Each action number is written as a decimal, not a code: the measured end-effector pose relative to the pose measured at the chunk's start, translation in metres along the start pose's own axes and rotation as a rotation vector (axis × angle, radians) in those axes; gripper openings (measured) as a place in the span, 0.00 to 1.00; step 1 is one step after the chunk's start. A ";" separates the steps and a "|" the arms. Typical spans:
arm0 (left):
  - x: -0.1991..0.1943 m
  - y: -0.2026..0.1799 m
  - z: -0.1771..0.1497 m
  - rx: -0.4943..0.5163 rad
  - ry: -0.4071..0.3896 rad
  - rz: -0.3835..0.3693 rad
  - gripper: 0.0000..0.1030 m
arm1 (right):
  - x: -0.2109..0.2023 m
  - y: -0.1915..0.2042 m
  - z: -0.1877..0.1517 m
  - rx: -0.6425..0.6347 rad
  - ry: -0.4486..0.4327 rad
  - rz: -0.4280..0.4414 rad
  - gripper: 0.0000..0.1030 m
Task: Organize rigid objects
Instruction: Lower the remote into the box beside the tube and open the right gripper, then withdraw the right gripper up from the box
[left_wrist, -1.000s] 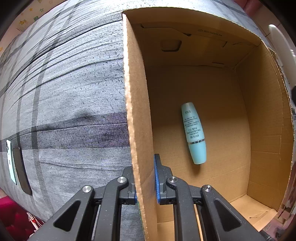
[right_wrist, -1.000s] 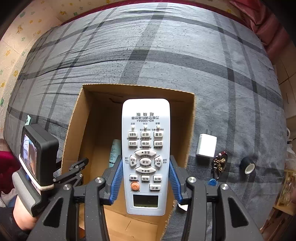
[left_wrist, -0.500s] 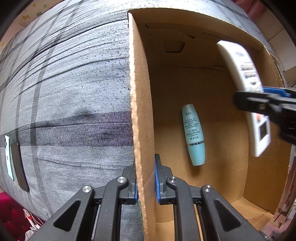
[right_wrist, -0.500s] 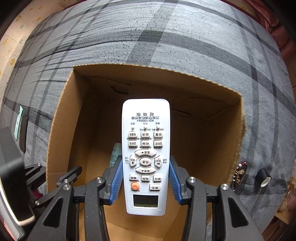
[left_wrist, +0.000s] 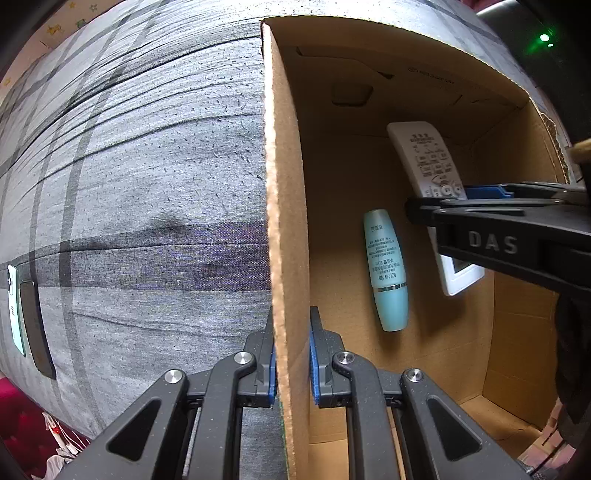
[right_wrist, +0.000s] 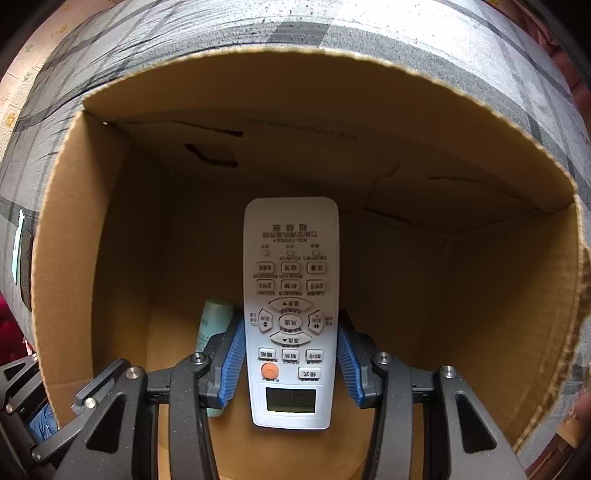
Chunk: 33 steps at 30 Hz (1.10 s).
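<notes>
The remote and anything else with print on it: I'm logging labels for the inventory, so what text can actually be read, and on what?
"DAS": raised letters on the right gripper finger.
"KD-1000A+": on the white remote, seen upside down; its other characters and button labels are too small to read.
Teal bottle: printed lines, too blurred to read.
Cardboard box: faint print on the far inner wall, unreadable.

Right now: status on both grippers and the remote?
Left gripper shut on box wall. Right gripper shut on remote, inside box. Teal bottle lies beside drop spot.
</notes>
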<state>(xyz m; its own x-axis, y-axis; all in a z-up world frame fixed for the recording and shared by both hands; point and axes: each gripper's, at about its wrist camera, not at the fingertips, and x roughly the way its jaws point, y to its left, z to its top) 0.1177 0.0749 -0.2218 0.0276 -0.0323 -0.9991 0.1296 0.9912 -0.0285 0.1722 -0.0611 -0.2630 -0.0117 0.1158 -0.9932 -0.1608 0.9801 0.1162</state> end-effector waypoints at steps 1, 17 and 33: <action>0.000 0.000 0.000 0.001 0.000 0.000 0.13 | 0.002 0.000 0.001 0.002 0.002 0.000 0.48; 0.001 -0.005 0.001 0.005 0.002 0.014 0.13 | -0.005 -0.014 0.004 0.010 -0.021 0.036 0.56; 0.000 -0.013 -0.001 0.004 -0.004 0.025 0.13 | -0.053 -0.015 -0.012 0.020 -0.136 0.022 0.73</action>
<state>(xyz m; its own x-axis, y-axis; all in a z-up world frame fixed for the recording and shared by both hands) 0.1147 0.0617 -0.2211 0.0353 -0.0079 -0.9993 0.1331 0.9911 -0.0031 0.1629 -0.0835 -0.2119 0.1191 0.1568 -0.9804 -0.1424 0.9800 0.1394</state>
